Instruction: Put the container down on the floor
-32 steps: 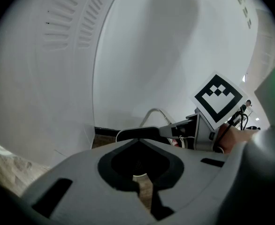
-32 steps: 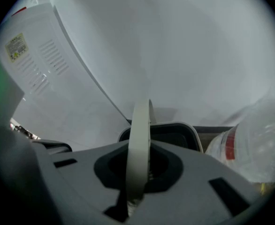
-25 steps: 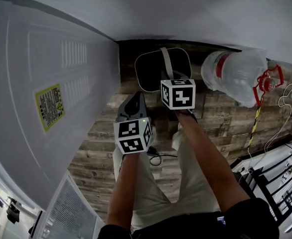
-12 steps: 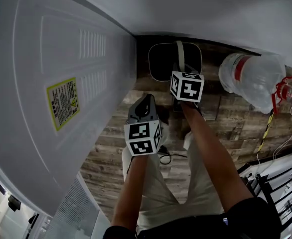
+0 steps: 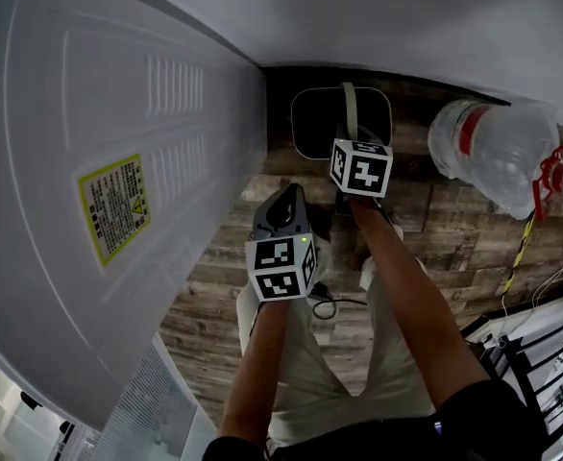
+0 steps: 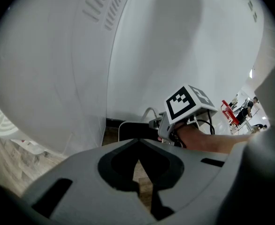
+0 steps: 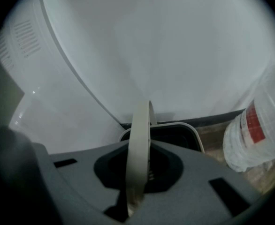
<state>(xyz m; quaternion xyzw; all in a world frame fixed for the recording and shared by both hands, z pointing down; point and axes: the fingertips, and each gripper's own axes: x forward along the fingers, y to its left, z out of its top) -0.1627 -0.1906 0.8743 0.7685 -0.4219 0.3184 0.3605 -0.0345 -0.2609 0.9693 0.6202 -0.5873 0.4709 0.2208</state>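
Between the jaws of the right tool (image 7: 136, 182) a flat, beige, strap-like handle (image 7: 141, 139) stood upright, and the jaws were closed tightly on it. That handle belonged to a dark, rounded-rectangular plastic container with a pale rim (image 5: 315, 123), which hung directly below the tool with its open mouth facing up. The left tool (image 6: 140, 165) was held lower and to the person's left, well short of the container, its jaws drawn together on nothing.

The container sat low in the corner formed by a large white ribbed appliance panel (image 5: 118, 161) bearing a yellow warning label (image 5: 113, 207) and a plain white wall (image 5: 406, 17). It was over the grey-brown wood-plank floor (image 5: 224, 277), near the panel and the skirting. No view showed whether its base was touching the floor. A large clear plastic water bottle with a red band (image 5: 498, 157) lay on the floor to the right, apart from the container.

Assessment: the set-down appeared nearly complete but unconfirmed. Opening the jaws before the base was bearing would let the container fall and possibly tip. Because the load hung from a single narrow handle, it could swing and strike the panel or the wall. A hurried withdrawal could also catch the handle and drag the container over.
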